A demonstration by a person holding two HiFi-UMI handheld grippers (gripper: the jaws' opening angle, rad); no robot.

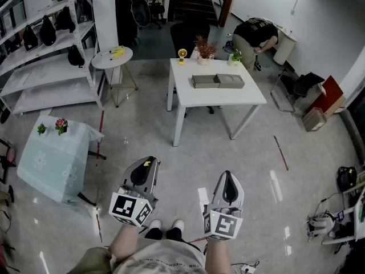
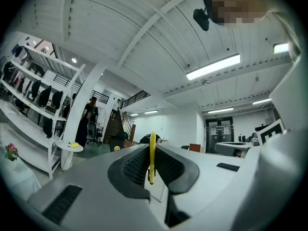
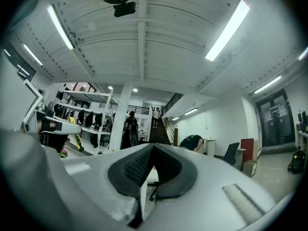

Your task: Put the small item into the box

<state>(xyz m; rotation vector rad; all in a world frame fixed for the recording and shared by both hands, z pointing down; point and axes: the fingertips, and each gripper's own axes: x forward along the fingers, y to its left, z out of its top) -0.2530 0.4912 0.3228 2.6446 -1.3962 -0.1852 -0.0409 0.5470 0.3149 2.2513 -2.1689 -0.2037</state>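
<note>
While the left hand-held gripper [image 1: 149,162] pinches a thin yellow small item [image 2: 152,155] between its jaws, the right hand-held gripper [image 1: 228,174] is clenched on nothing. At twelve o'clock, well apart, the grey box [image 1: 218,81] lies on the white counter [image 1: 197,99].

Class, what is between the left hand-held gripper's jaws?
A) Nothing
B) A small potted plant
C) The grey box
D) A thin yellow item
D: the left gripper view shows a thin yellow item clamped edge-on between the pads of the left hand-held gripper, whose jaws are closed on it.
</note>
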